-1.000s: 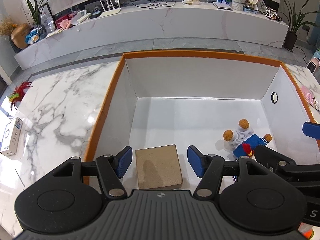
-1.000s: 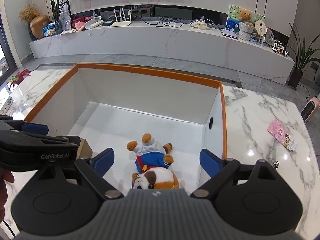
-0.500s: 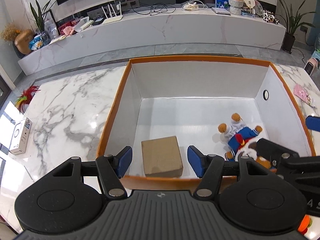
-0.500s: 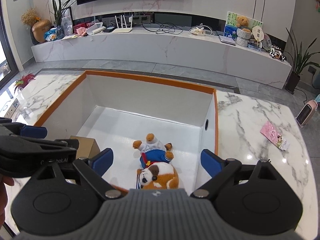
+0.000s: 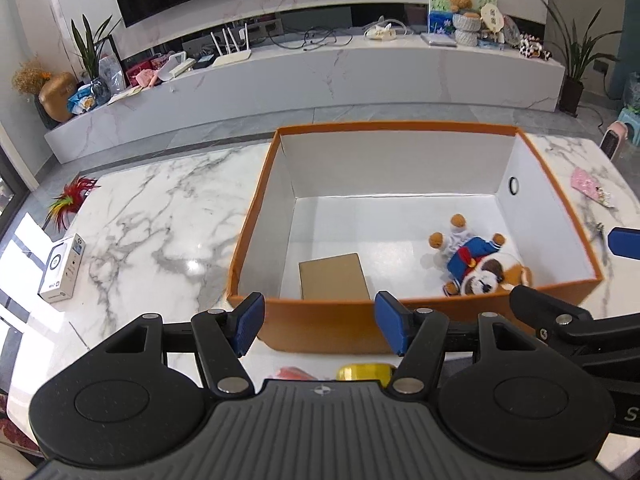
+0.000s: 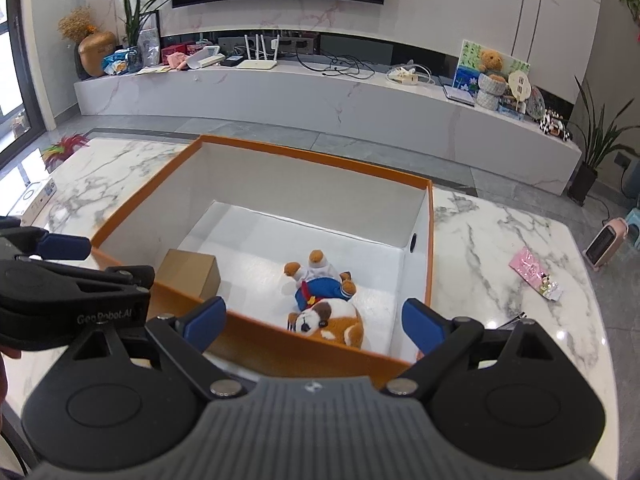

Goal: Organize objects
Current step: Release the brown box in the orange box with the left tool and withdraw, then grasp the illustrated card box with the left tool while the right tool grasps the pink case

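An orange box with white inside (image 5: 256,200) (image 6: 144,196) stands on the marble table. In it lie a brown cardboard carton (image 5: 334,276) (image 6: 192,270) at the near left and a plush dog in a blue sailor top (image 5: 476,260) (image 6: 326,304) at the near right. My left gripper (image 5: 320,330) is open and empty, just before the box's near wall. My right gripper (image 6: 314,318) is open and empty, above the near wall by the plush. A yellow object (image 5: 364,372) and a pink object (image 5: 294,373) lie on the table under the left gripper.
A white small carton (image 5: 62,268) and a red-green feather toy (image 5: 70,200) lie at the table's left. A pink packet (image 6: 536,272) (image 5: 590,184) and a small metal item (image 6: 516,322) lie right of the box. A long marble console stands behind.
Both grippers have pulled back and up out of the box, so its near orange wall now shows in front of them. The carton and plush stay inside.
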